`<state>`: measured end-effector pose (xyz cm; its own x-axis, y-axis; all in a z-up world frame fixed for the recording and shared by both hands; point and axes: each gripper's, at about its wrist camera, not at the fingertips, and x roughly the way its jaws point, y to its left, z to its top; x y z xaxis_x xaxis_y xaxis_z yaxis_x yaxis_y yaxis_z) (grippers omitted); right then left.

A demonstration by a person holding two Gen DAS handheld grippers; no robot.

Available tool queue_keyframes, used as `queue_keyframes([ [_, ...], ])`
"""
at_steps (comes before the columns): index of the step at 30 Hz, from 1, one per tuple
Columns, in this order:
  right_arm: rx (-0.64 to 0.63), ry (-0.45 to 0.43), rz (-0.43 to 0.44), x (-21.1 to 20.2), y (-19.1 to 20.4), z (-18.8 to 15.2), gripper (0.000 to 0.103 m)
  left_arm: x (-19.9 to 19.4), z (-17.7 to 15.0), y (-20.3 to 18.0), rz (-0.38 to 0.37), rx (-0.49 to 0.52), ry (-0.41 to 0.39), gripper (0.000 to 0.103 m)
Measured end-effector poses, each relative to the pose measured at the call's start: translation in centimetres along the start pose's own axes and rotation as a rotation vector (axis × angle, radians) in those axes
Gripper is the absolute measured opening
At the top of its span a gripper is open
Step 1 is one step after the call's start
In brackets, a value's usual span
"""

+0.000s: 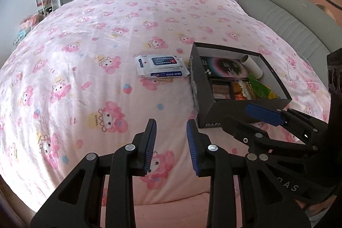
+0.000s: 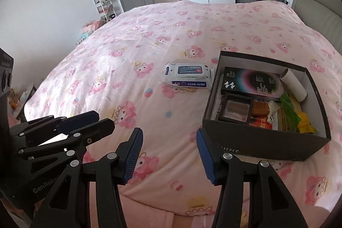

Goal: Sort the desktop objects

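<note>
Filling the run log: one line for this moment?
left gripper: open, empty | right gripper: open, empty | wipes pack: on bedspread, left of box | box: open, filled

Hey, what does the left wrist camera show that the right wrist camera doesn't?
Only the left wrist view: the left gripper head-on, jaws apart and empty, with the right gripper coming in from the side. Only the right wrist view: the right gripper head-on, empty, and the comb inside the box. Both: the wipes pack lying on the pink blanket beside the box.
</note>
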<state>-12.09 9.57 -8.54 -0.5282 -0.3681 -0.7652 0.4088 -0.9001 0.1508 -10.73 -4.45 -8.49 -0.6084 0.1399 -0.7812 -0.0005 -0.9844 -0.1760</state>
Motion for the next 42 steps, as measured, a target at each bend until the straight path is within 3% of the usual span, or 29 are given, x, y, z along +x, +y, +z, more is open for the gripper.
queue_keyframes([
  [8,-0.063,0.011,-0.011,1.7,1.2,2.1,0.048,1.4,1.4,2.2,-0.014,-0.031,-0.01,0.03],
  [16,-0.065,0.075,-0.003,6.8,1.3,4.4,0.048,5.3,3.0,5.1,-0.013,-0.106,-0.01,0.028],
  [23,-0.012,0.142,0.022,13.2,0.3,8.6,0.048,11.5,6.7,9.8,-0.11,-0.315,0.044,0.027],
  [31,0.053,0.203,-0.027,19.4,-2.7,12.5,0.048,20.6,9.9,10.9,-0.134,-0.403,0.128,0.027],
  [37,0.085,0.236,-0.024,22.4,-3.5,13.6,0.048,25.7,10.1,12.2,-0.206,-0.497,0.182,0.027],
  [42,0.049,0.26,-0.038,23.5,-3.0,12.9,0.049,27.1,9.2,13.1,-0.269,-0.53,0.171,0.022],
])
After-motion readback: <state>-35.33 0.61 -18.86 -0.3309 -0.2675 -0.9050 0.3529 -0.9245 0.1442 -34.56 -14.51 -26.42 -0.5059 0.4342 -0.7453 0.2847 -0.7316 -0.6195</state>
